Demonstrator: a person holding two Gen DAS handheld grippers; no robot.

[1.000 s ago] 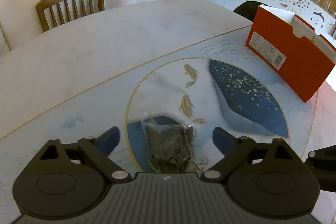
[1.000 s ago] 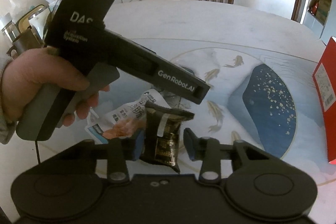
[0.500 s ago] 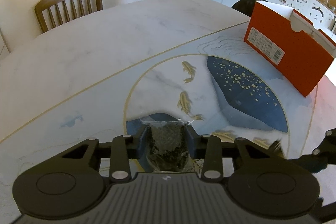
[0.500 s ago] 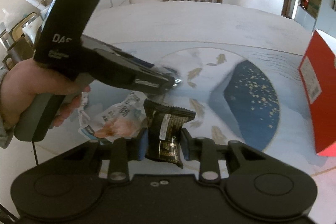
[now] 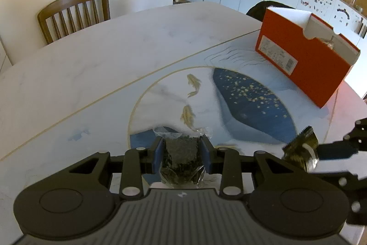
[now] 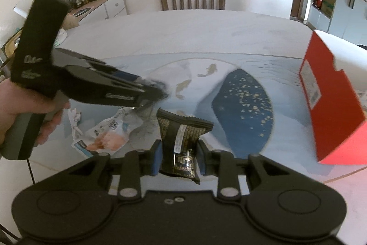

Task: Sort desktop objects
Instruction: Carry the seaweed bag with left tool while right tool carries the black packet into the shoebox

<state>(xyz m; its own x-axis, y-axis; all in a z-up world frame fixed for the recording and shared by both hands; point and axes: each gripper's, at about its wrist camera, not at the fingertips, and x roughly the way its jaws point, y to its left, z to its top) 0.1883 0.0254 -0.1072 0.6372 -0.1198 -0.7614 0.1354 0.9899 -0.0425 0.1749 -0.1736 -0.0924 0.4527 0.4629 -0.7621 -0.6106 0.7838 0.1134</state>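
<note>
Marble table (image 5: 96,66): my left gripper (image 5: 181,153) pinches clear tea bag (image 5: 181,157), right gripper (image 6: 177,156) pinches black packet (image 6: 181,137); I'd carry both level to orange box (image 5: 305,61).

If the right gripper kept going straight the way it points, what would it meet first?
Probably the table top: the right gripper, shut on the black snack packet, points down at the blue painted patch, left of the orange box. Depth is unclear.

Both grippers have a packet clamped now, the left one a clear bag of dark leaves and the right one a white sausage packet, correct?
Not quite. The right gripper holds a black snack packet, as the right wrist view shows; the white packet lies on the table. The left gripper does clamp the clear bag of dark leaves.
</note>
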